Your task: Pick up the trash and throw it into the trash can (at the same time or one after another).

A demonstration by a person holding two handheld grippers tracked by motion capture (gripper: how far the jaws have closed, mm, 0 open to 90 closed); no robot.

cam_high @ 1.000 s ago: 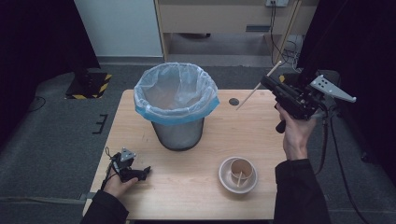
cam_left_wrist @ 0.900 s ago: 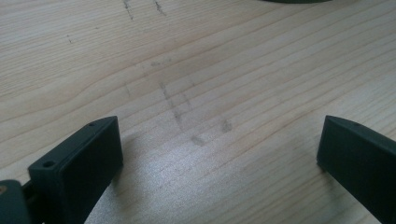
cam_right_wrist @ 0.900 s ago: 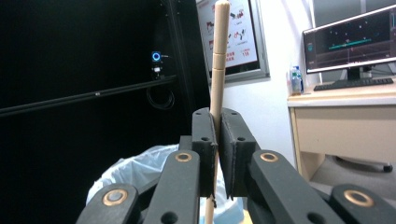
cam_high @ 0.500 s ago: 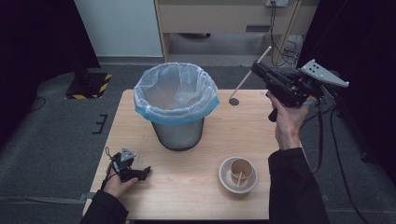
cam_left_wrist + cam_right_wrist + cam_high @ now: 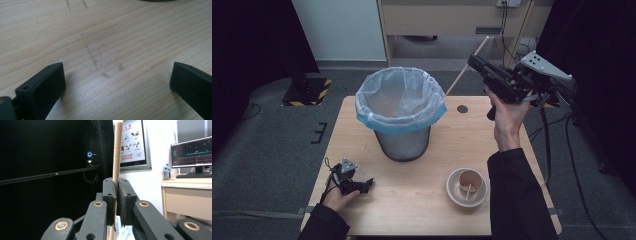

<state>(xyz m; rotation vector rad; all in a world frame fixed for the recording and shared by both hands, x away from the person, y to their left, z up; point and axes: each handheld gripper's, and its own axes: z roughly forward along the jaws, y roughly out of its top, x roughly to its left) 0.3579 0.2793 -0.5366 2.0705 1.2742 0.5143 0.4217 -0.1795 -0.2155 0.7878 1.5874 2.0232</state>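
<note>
My right gripper [image 5: 474, 62] is held high above the table's back right, just right of the bin, and points up and left. It is shut on a thin wooden chopstick [image 5: 460, 76] that slants across its tips. In the right gripper view the chopstick [image 5: 117, 157] stands upright, pinched between the two pads of that gripper [image 5: 116, 185]. My left gripper [image 5: 363, 185] rests on the table at the front left, held by a hand. In the left gripper view its jaws [image 5: 117, 77] are wide apart over bare wood, with nothing between them.
A grey bin [image 5: 402, 145] lined with a clear and blue bag [image 5: 400, 123] stands mid-table. A beige bowl [image 5: 453, 193] at the front right holds a paper cup [image 5: 472, 180] and a small stick [image 5: 468, 192]. A round hole [image 5: 462, 108] marks the wooden table [image 5: 422, 215].
My right gripper has risen and moved left toward the bin, carrying the chopstick with it. The left gripper has stayed where it was.
</note>
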